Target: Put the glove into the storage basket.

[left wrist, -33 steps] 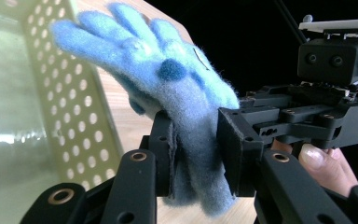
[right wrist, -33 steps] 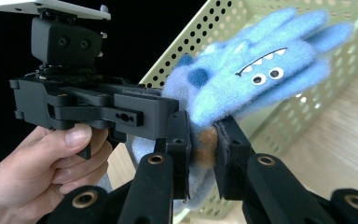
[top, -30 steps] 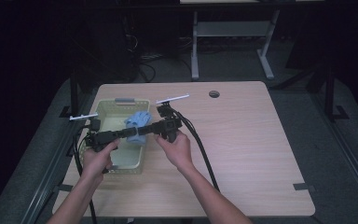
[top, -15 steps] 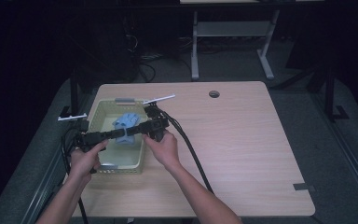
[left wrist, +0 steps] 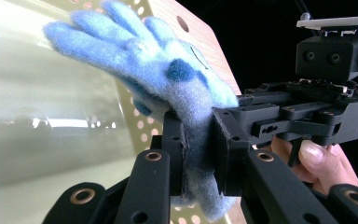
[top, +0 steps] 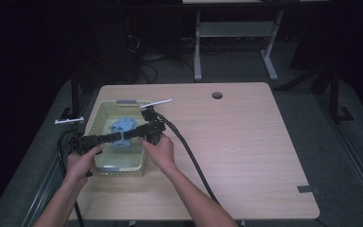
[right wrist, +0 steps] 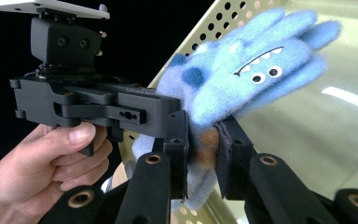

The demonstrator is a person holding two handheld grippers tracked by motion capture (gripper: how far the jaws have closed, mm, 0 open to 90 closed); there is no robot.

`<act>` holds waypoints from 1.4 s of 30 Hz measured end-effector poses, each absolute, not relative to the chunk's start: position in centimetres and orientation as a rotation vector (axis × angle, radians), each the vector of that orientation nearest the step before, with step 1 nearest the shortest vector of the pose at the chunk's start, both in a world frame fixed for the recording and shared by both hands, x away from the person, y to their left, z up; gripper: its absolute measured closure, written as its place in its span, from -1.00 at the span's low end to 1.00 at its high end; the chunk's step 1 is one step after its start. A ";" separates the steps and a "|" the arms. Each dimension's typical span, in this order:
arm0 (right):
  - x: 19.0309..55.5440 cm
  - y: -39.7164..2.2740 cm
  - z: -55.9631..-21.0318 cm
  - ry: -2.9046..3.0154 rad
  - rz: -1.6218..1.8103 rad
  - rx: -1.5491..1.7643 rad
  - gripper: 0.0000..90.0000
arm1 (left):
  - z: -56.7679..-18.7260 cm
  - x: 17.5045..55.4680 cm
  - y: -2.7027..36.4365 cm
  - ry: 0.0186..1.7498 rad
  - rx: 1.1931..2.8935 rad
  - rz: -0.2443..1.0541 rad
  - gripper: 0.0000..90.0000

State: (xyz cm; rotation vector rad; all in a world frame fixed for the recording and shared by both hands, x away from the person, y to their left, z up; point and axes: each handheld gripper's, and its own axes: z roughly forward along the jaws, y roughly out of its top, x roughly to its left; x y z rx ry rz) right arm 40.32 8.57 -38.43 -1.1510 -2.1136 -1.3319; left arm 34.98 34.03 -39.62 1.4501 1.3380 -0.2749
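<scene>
Overhead, both forearms are seen reaching in from the near edge and meeting over the basket (top: 105, 109) at the table's (top: 246, 156) left side. The left gripper (top: 118, 137) is held level, pointing right; the right gripper (top: 133, 133) is held level, pointing left, jaws facing each other. A blue glove (top: 123, 126) is pinched between them above the basket floor. In the left gripper view, the jaws are clamped tight on the glove's (left wrist: 168, 79) cuff, having just been closing. In the right gripper view, the jaws are pressed on the same cuff (right wrist: 242, 79), glove fingers spread upward.
</scene>
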 end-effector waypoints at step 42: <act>40.8 8.2 -39.7 -2.149 -1.272 -1.208 0.54 | -41.2 36.0 34.1 1.511 1.655 -0.212 0.70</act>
